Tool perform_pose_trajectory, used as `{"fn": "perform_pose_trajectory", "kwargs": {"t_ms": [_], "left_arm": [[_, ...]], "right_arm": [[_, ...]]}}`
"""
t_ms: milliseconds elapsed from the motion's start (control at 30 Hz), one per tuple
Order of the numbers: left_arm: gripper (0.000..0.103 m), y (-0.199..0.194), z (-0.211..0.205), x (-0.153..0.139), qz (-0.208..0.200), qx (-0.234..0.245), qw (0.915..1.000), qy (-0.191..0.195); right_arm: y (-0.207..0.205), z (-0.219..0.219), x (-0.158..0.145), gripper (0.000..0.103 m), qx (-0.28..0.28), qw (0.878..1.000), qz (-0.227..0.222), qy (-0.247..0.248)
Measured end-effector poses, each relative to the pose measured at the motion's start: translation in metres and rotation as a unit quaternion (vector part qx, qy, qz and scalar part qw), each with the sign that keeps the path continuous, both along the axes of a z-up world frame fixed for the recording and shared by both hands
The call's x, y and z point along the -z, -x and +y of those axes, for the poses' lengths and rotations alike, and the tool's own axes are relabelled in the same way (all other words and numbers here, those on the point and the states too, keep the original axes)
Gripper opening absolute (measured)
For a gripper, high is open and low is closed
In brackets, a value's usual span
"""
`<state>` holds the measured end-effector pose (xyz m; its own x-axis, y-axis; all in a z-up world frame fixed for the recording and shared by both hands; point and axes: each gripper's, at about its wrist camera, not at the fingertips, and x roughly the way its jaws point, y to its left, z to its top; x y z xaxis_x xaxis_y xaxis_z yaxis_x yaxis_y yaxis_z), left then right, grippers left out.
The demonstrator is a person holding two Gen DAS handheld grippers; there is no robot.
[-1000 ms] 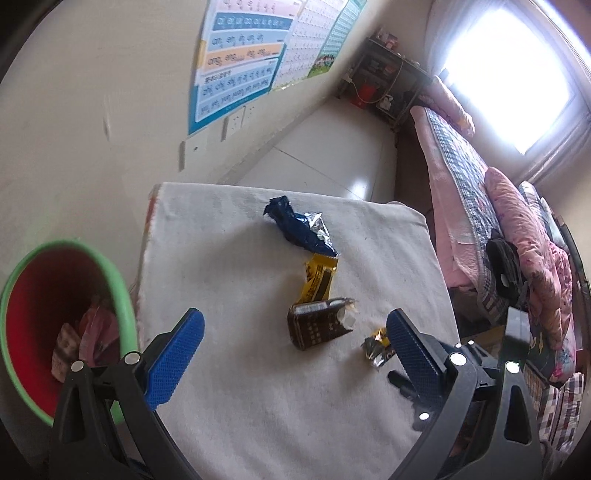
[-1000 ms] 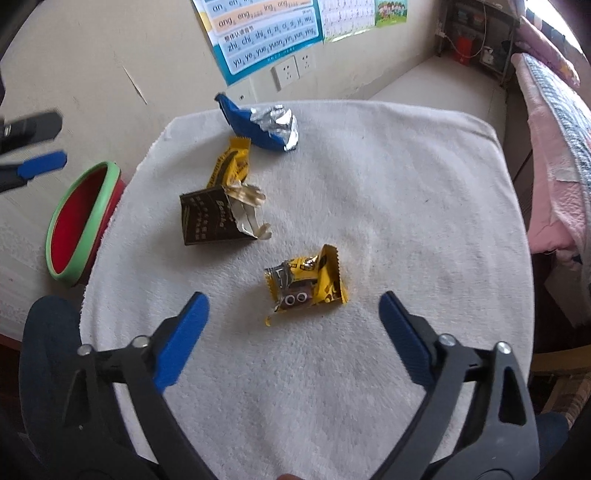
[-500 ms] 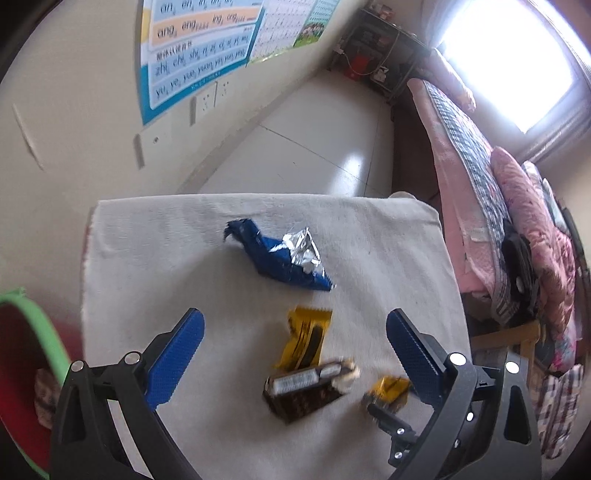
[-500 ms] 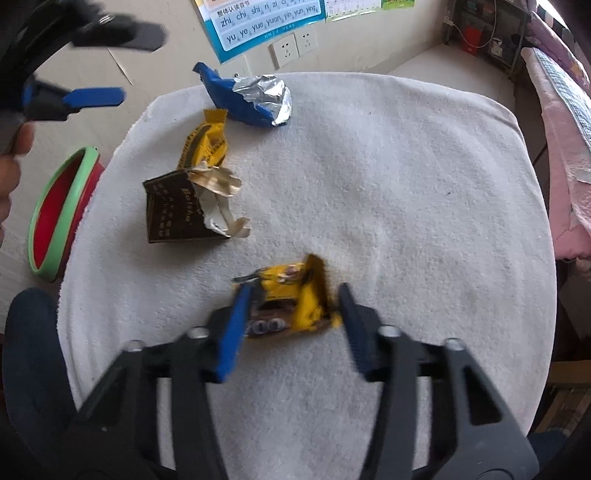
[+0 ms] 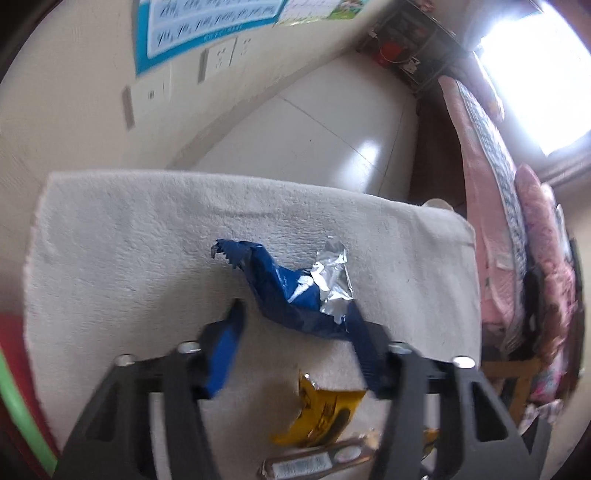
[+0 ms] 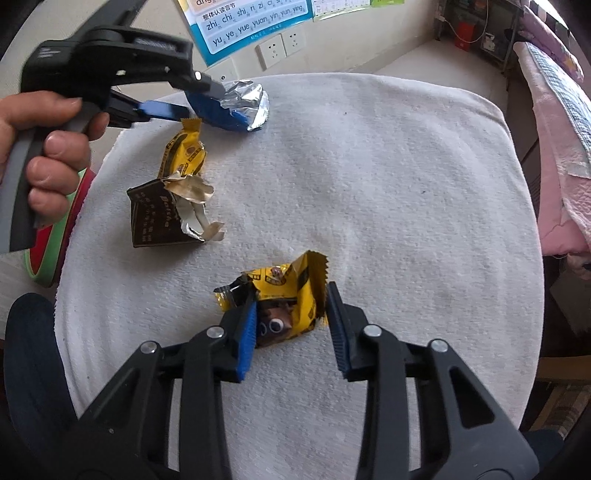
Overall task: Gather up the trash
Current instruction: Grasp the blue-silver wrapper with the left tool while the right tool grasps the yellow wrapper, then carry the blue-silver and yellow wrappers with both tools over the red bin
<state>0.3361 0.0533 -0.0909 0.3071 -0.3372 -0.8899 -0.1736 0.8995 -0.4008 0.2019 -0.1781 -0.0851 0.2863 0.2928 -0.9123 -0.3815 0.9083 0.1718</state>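
Several wrappers lie on a white towel-covered table [image 6: 369,166]. My right gripper [image 6: 290,321] is half closed around a yellow snack wrapper [image 6: 284,291], its pads at both sides of it. My left gripper [image 5: 295,325] is half closed around the near end of a blue and silver foil wrapper [image 5: 291,291]; it also shows in the right wrist view [image 6: 207,99] at that blue wrapper [image 6: 240,103]. A second yellow wrapper [image 6: 183,151] and a dark brown torn wrapper [image 6: 162,214] lie between them.
A red bin with a green rim [image 6: 48,254] stands on the floor left of the table. A wall with a poster [image 6: 251,18] and sockets is behind. A bed with pink bedding [image 5: 517,240] stands to the right.
My left gripper moved forward over the table to the blue wrapper and narrowed around it. My right gripper closed in further on the yellow wrapper.
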Motion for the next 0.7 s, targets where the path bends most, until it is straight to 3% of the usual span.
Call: {"fn": "perform_pose_trajectory", "kwargs": {"t_ms": [133,267,600,700], "left_arm": [[0.026,0.004,0.004,0.005,-0.002,-0.004,0.9998,0.019],[0.025,0.018,0.010,-0.005,-0.014,0.001,0.9998,0.015],[0.025,0.079,0.031,-0.048,-0.064,0.031,0.9952,-0.068],[0.025,0.102,0.041,-0.056,-0.071,0.027,0.9943,-0.075]], "right_arm": [[0.001,-0.003,-0.006,0.034,0.002,1.000,-0.007,0.004],[-0.005,-0.006,-0.010,0.031,0.009,1.000,-0.011,0.006],[-0.005,-0.014,-0.036,0.026,0.029,0.999,-0.036,0.001],[-0.003,-0.017,-0.039,0.026,0.036,0.999,-0.037,0.000]]}}
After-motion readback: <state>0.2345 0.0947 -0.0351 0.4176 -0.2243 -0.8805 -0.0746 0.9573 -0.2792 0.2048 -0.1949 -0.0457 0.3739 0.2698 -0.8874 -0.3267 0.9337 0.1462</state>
